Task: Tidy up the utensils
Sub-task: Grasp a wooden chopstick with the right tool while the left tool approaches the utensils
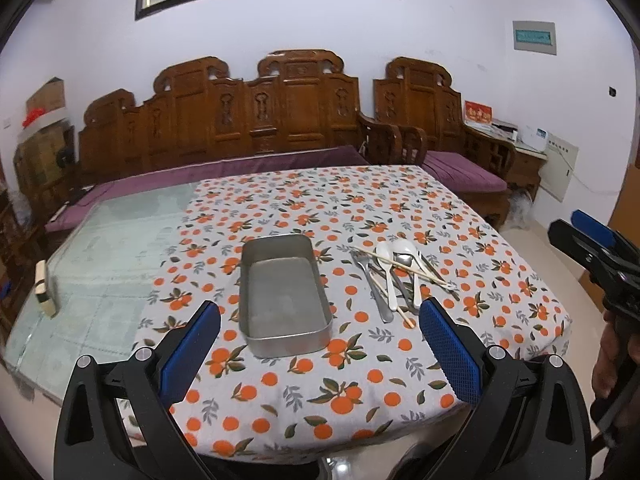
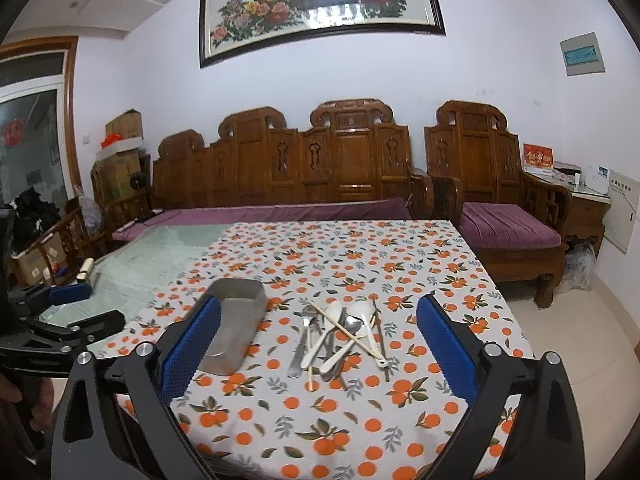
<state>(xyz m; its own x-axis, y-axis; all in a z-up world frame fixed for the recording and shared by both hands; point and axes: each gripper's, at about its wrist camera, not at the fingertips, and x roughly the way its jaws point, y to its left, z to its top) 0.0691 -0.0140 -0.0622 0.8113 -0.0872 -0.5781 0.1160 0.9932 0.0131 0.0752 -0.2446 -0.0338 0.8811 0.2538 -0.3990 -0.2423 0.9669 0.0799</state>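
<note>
While both grippers hover w/ fingers spread, left gripper (image 1: 320, 316) and right gripper (image 2: 318, 316), utensil pile (image 1: 398, 276) lies right of metal tray (image 1: 286, 300), long axes running near-to-far on orange-print cloth (image 1: 340, 400); carved wooden sofa (image 2: 320, 160) behind.

Glass-topped table (image 1: 92, 264), right part draped in an orange-print tablecloth (image 1: 344, 384). On the cloth: an empty metal tray (image 1: 282, 298), lying lengthwise; just right of it, a loose heap of utensils (image 1: 394, 276) with white spoons, a metal fork, metal spoons and chopsticks crossing. On bare glass at far left, a small wooden block (image 1: 44, 288).
</note>
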